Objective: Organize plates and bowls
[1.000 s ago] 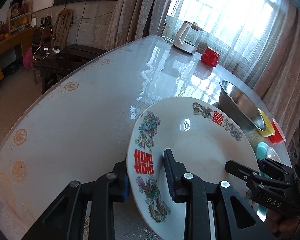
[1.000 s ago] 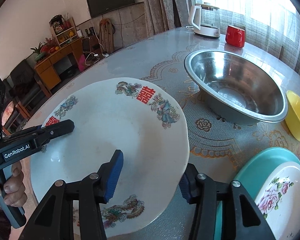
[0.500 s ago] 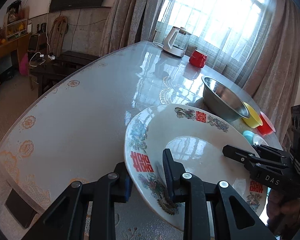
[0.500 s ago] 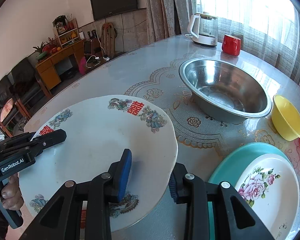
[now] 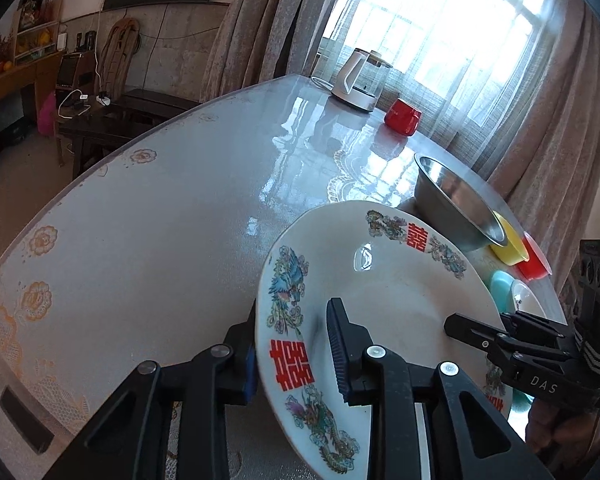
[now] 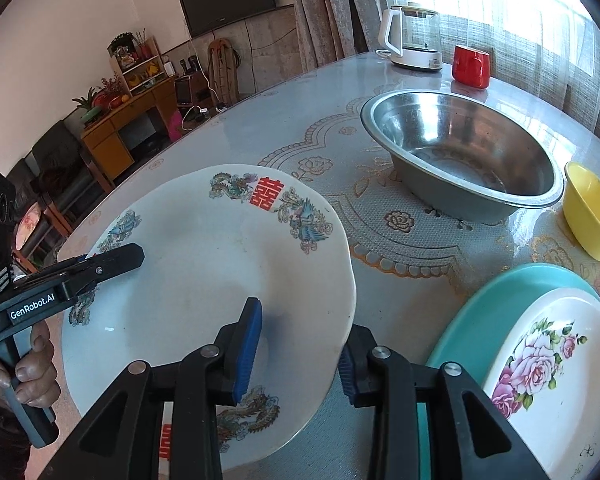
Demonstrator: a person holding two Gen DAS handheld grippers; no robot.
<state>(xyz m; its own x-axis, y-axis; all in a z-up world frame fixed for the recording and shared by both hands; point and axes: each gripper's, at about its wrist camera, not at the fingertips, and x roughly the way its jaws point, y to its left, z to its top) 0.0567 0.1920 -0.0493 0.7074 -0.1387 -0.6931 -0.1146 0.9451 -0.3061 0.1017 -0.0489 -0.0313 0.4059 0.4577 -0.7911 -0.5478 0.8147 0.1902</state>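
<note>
over the near edge of the table [image 6: 328,92], the left gripper [image 5: 292,352] pinches the left rim of the dragon plate [image 6: 204,280], one blue pad under the rim and the other on top by the red double-happiness mark. the plate is lifted off the table and tilted. across it, the right gripper [image 6: 300,344] straddles the opposite rim, one pad over the plate's face and the other below its edge; whether its pads actually press the plate i cannot tell. further right on the lace-patterned cover sits the steel bowl [image 6: 464,160], then the yellow bowl [image 6: 592,212] just beside it, with a red bowl [image 5: 536,260] behind that in the left wrist view. nearest on the right, a rose plate [image 6: 548,376] lies on a teal plate [image 6: 496,312]. at the far end stand a kettle [image 6: 412,40] and a red mug [image 6: 470,66].
</note>
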